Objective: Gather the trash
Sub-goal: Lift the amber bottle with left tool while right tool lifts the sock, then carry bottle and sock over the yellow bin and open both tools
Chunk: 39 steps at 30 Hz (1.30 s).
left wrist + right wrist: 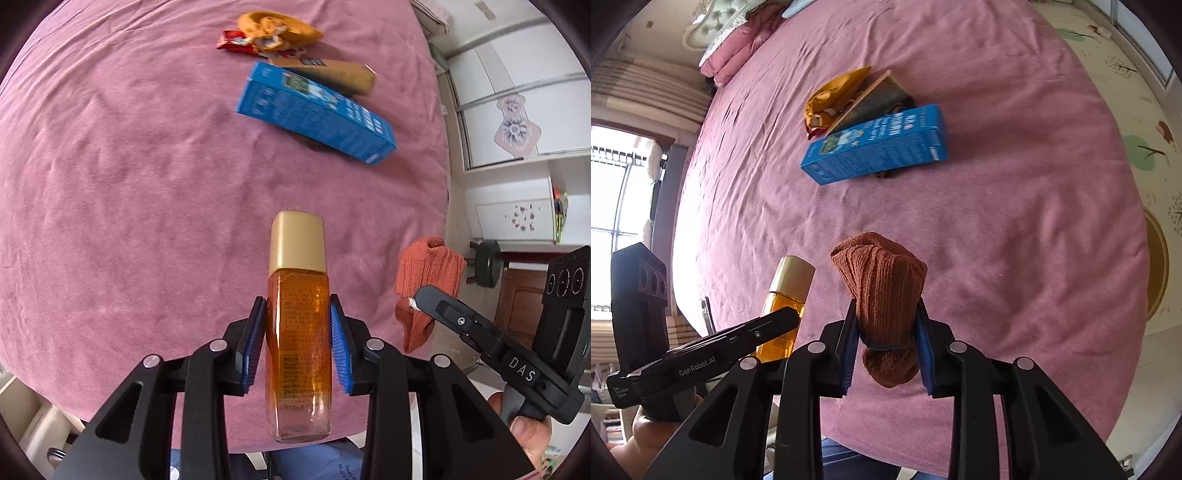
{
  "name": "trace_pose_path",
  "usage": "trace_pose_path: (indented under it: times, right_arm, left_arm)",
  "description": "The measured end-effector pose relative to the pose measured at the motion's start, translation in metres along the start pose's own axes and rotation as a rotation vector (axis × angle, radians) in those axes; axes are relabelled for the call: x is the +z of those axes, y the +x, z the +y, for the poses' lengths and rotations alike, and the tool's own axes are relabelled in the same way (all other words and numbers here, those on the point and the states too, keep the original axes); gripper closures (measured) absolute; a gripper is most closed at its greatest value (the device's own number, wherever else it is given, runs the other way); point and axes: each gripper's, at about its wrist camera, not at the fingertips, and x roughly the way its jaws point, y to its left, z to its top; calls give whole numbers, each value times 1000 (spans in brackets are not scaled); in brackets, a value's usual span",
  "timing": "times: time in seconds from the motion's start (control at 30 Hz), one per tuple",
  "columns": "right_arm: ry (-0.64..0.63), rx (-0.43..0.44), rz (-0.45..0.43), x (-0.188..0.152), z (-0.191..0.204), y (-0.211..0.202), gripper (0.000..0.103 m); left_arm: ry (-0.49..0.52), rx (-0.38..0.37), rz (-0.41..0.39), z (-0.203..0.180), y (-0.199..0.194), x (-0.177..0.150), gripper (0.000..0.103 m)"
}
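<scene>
An amber bottle (pixel 297 332) with a gold cap (pixel 297 240) is held in the left gripper (pixel 297 332). The jaws are pressed on both flat sides of the bottle, and the cap points away from the camera. The bottle is lifted above the pink bed (pixel 129 184).

A rolled brown sock (pixel 884 295) is held in the right gripper (pixel 886 332). The jaws are squeezed on its lower part, just above a thin dark band that is tied around it. The sock is also up in the air over the bed.

The two grippers are held side by side, near the edge of the bed. Part of a hand (pixel 528 432) is seen under the right gripper's handle.

More things are left lying farther up on the bed. A long blue box (pixel 314 110) lies there on its side. Just behind it a brown box (pixel 332 74) is seen, then a crumpled yellow wrapper (pixel 277 26) and a red wrapper (pixel 234 40). These four are bunched close together, well apart from the grippers.

A pink pillow (pixel 738 48) is seen at the far end of the bed.
</scene>
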Motion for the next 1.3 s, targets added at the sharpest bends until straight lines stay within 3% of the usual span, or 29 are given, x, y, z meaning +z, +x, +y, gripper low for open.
trace_pose_path:
  times: [0.33, 0.67, 1.3]
  right_arm:
    - [179, -27, -122, -45, -101, -66, 75]
    - [372, -51, -246, -68, -203, -119, 75]
    - [544, -113, -350, -55, -331, -157, 75]
  left_arm:
    - [230, -12, 70, -126, 40, -26, 69]
    - [402, -16, 136, -234, 80, -42, 69]
    - [659, 7, 237, -380, 175, -26, 69]
